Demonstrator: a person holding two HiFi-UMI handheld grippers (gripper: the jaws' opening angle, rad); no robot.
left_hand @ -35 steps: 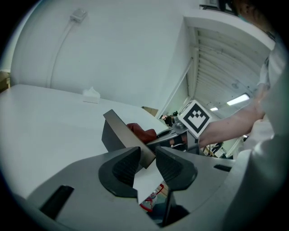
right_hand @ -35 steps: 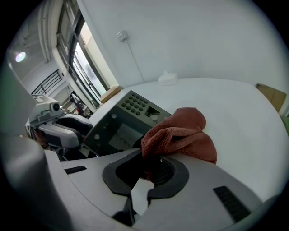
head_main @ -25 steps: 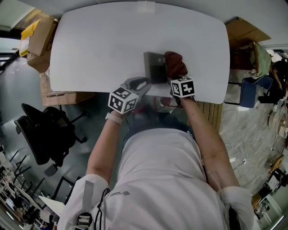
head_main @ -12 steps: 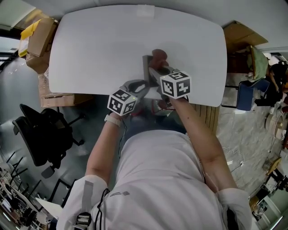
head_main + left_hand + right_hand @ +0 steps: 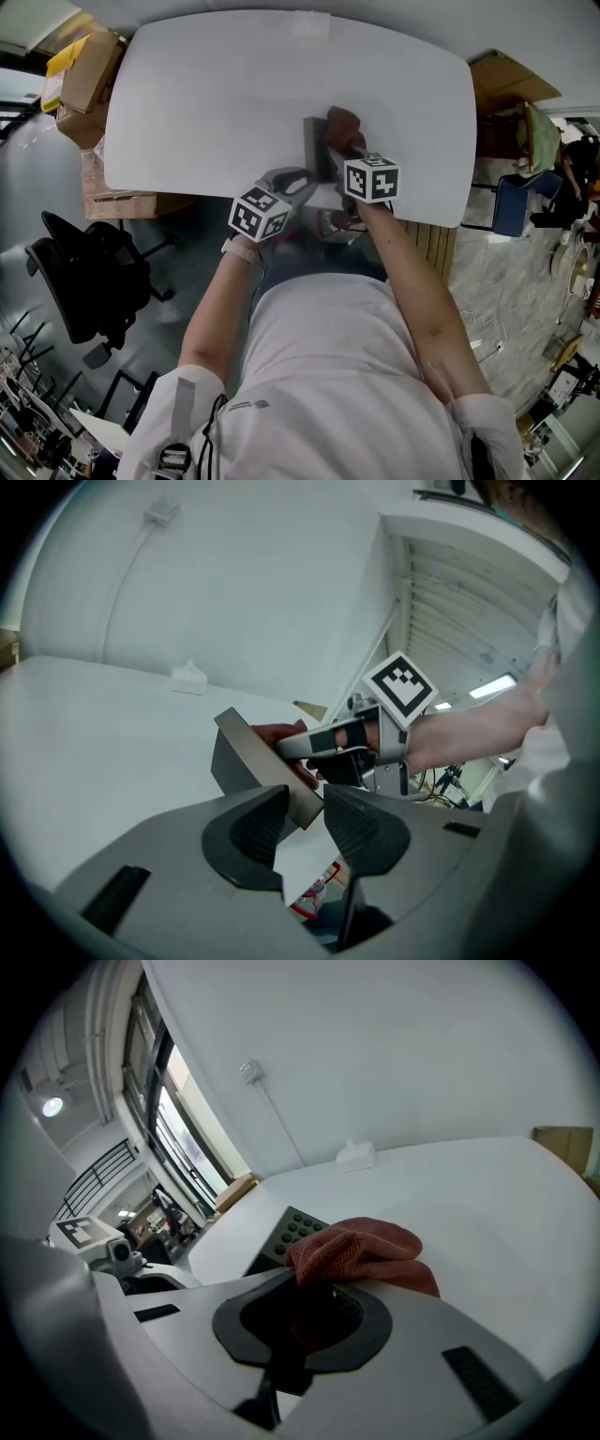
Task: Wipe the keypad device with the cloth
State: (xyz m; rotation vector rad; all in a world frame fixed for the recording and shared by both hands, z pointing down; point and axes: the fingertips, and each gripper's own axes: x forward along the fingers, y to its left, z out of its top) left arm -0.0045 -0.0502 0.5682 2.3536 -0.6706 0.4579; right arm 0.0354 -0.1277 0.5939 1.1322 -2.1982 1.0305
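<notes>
1. The left gripper (image 5: 305, 819) is clamping its jaws on the near corner of the keypad device (image 5: 251, 757). It is bracing the device on the white table (image 5: 206, 94) and holding the same station as a second ago.
2. The keypad device is sitting directly ahead of both grippers.
3. The right gripper (image 5: 305, 1314) is pinching the red-brown cloth (image 5: 361, 1249), which is bunching ahead of its jaws. Over the last second it has been carrying the cloth from the device's right edge onto its far part. The wiping pass is therefore judged under way, with the keys left of the cloth still uncovered.

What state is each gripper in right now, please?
Left gripper: closed on the dark grey slab-shaped keypad device.
Right gripper: closed on the crumpled red-brown cloth.
</notes>
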